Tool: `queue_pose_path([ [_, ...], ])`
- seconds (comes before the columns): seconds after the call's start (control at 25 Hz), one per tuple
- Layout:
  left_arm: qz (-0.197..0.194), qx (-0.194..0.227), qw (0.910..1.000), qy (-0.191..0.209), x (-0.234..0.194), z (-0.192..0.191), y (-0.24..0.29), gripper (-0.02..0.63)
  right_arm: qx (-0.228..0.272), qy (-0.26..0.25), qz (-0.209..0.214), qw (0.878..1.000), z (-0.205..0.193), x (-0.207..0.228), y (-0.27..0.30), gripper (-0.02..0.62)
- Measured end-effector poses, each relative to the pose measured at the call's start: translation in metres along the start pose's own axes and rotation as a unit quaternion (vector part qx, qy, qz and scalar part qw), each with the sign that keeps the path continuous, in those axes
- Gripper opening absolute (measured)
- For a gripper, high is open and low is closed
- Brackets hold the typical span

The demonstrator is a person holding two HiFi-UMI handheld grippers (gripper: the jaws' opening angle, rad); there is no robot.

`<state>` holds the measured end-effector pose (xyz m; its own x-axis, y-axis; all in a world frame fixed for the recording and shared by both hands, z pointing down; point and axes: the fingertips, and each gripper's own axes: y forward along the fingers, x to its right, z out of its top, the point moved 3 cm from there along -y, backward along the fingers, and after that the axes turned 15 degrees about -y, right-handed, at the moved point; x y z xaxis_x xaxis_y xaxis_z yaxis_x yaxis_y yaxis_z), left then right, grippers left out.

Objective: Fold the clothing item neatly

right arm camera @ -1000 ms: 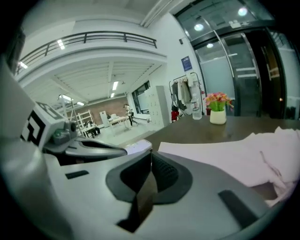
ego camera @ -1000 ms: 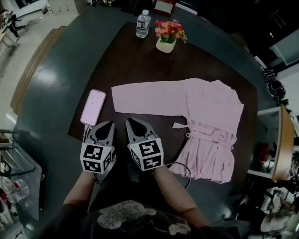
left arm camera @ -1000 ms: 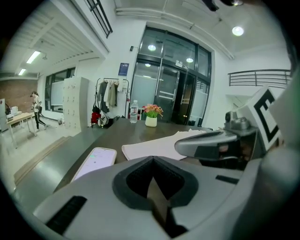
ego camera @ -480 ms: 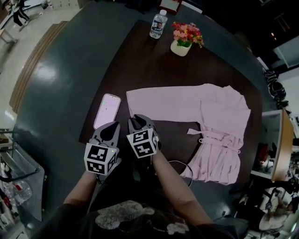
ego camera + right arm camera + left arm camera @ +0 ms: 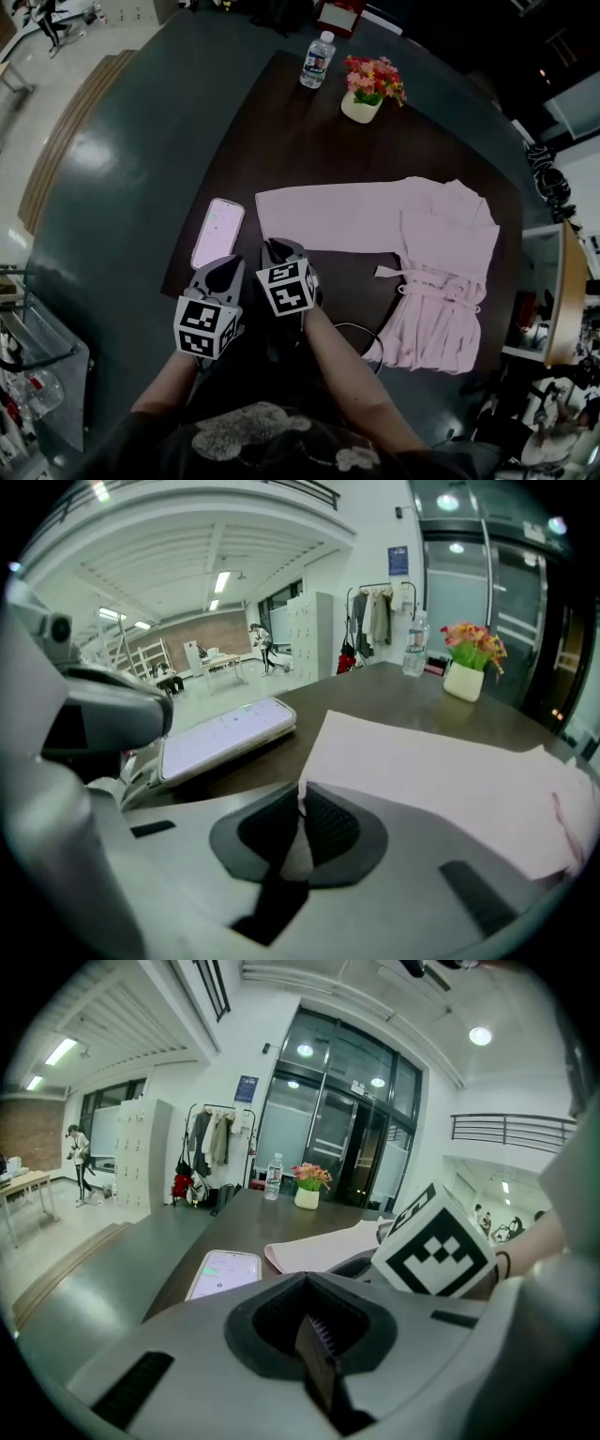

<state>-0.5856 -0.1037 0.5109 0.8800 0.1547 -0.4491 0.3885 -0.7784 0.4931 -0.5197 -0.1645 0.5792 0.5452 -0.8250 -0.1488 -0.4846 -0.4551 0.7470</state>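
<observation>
Head view: a pink robe (image 5: 441, 272) lies spread flat on the dark table (image 5: 281, 141), on its right half. Its belt (image 5: 427, 286) crosses the waist. One long sleeve (image 5: 328, 220) reaches out to the left, towards the middle of the table. A phone (image 5: 217, 232) with a lit screen lies just left of the sleeve's end. A water bottle (image 5: 317, 59) and a pot of flowers (image 5: 368, 89) stand at the far edge, well apart from the robe. The left gripper (image 5: 228, 267) rests at the near edge, just below the phone. The right gripper (image 5: 278, 248) is beside it, with its tip at the near corner of the sleeve's end.

Left gripper view: the fingers of the left gripper (image 5: 307, 1318) are clenched together and nothing is between them. Ahead lie the phone (image 5: 225, 1274) and the sleeve (image 5: 323, 1246). The marker cube (image 5: 434, 1251) of the right gripper shows at the right.

Right gripper view: the fingers of the right gripper (image 5: 300, 803) have just been closing. They are now pinched on the corner of the sleeve (image 5: 431, 771), whose edge goes in between them. The phone (image 5: 225, 733) lies to the left
</observation>
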Motion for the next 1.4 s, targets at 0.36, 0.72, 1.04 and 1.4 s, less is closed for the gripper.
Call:
queue_pose_path([
  [0.36, -0.012, 0.007, 0.9998, 0.016, 0.007, 0.018, 0.01, 0.009, 0.076, 0.062, -0.022, 0.995, 0.031, 0.044, -0.063, 0.012],
  [0.72, -0.046, 0.011, 0.9977, 0.048, 0.084, 0.019, 0.044, 0.009, 0.119, 0.114, -0.108, 0.98, -0.012, 0.133, -0.155, 0.012],
  [1.04, -0.034, 0.023, 0.9978, 0.051, 0.177, 0.004, 0.075, 0.009, 0.151, 0.156, -0.156, 0.964, -0.094, 0.214, -0.243, 0.012],
  [1.4, -0.015, 0.038, 0.9974, 0.06, 0.263, -0.016, 0.113, 0.009, 0.111, 0.209, -0.169, 0.957, -0.226, 0.298, -0.28, 0.012],
])
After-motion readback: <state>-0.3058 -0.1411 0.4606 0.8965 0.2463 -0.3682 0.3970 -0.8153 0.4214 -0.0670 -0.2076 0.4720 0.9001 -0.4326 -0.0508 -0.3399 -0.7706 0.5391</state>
